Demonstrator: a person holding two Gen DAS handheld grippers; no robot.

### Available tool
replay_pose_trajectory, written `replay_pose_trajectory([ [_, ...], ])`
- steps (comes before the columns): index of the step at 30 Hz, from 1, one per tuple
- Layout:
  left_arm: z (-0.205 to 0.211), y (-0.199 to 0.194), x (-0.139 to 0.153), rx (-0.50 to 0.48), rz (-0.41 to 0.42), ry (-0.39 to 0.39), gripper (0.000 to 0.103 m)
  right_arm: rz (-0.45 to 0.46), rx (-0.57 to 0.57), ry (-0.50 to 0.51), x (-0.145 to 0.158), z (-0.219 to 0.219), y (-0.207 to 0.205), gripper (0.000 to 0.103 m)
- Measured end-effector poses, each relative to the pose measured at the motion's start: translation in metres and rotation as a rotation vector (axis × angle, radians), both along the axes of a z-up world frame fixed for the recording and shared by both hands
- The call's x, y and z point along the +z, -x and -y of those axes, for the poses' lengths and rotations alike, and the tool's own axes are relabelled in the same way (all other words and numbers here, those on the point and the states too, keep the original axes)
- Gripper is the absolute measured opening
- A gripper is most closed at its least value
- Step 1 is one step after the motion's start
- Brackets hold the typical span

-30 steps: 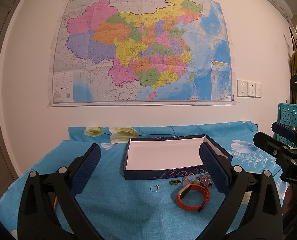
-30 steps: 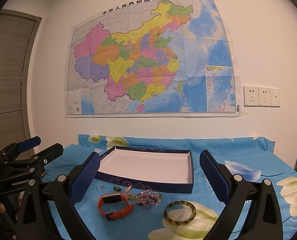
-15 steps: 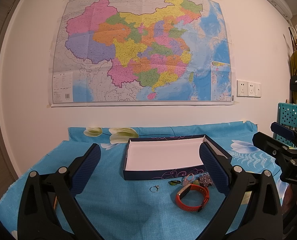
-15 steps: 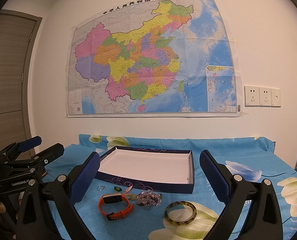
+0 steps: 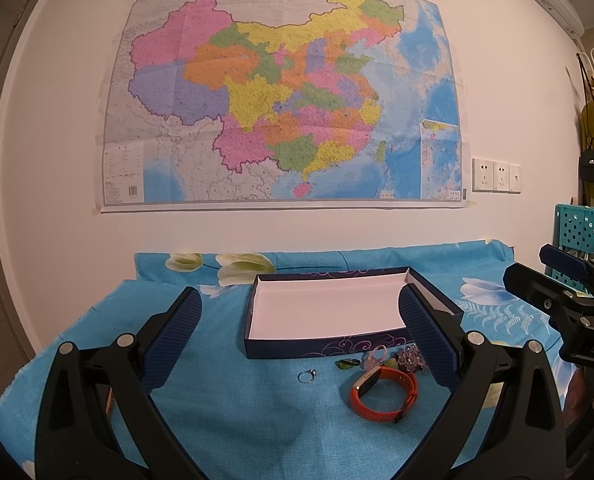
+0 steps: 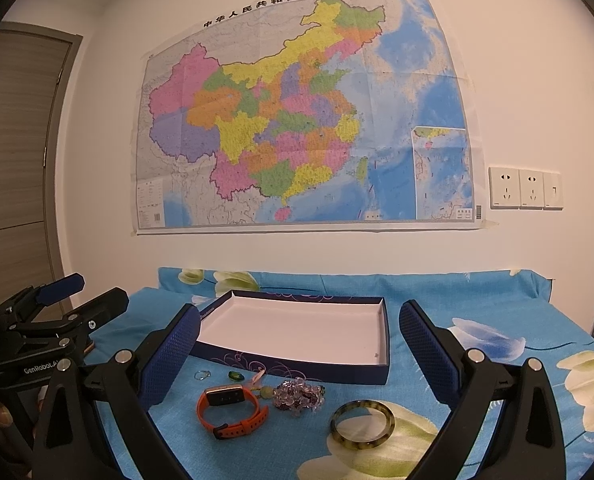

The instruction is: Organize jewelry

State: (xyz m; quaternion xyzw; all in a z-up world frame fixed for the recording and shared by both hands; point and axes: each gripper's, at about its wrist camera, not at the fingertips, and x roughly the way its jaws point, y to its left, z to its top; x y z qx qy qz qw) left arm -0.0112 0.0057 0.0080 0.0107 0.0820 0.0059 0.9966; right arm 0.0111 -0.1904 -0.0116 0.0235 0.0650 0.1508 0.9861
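Left wrist view is showing the left gripper hovering above a table draped in a blue floral cloth, its two blue-padded jaws standing wide apart and gripping nothing. Ahead of it, a shallow dark blue box with a white inside is lying open and empty on the cloth. Just in front of the box's near wall, the jewelry is sitting in a loose row: a thin silver ring at the left, a small dark green stone piece, a little pink charm, and a cluster of purple crystal beads partly hidden behind the right finger. An orange wristband with a dark screen is lying nearer the camera, apart from the box. At the right edge, the right gripper is reaching in, held by a hand that is barely showing. Right wrist view is showing that gripper likewise spread wide and empty, and a mottled yellow-green bangle is resting flat on the cloth to the right of the beads. On the white wall behind, a large coloured map is hanging beside a row of white wall sockets.
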Motion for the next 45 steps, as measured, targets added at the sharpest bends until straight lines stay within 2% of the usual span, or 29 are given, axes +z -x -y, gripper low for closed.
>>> replay_pose_trajectory([
  [16, 0.005, -0.013, -0.008, -0.014, -0.04, 0.003, 0.097, -0.029, 0.0, 0.001, -0.003, 0.004, -0.005, 0.096],
  [22, 0.006, -0.02, -0.013, -0.028, -0.071, 0.005, 0.097, -0.06, 0.0, 0.001, -0.004, 0.009, -0.011, 0.096],
  [26, 0.007, -0.03, -0.019, -0.056, -0.123, 0.007, 0.097, -0.097, 0.003, 0.024, -0.008, 0.012, -0.017, 0.096],
  [32, 0.012, -0.045, -0.033, -0.125, -0.212, -0.007, 0.097, -0.218, -0.007, 0.08, -0.021, 0.024, -0.039, 0.096],
  [37, 0.021, -0.059, -0.046, -0.2, -0.3, -0.025, 0.097, -0.382, -0.026, 0.126, -0.04, 0.041, -0.064, 0.095],
  [41, 0.024, -0.075, -0.056, -0.248, -0.391, -0.004, 0.094, -0.478, 0.001, 0.127, -0.054, 0.049, -0.081, 0.082],
  [45, 0.027, -0.091, -0.067, -0.273, -0.485, 0.01, 0.085, -0.547, 0.031, 0.139, -0.064, 0.05, -0.095, 0.072],
])
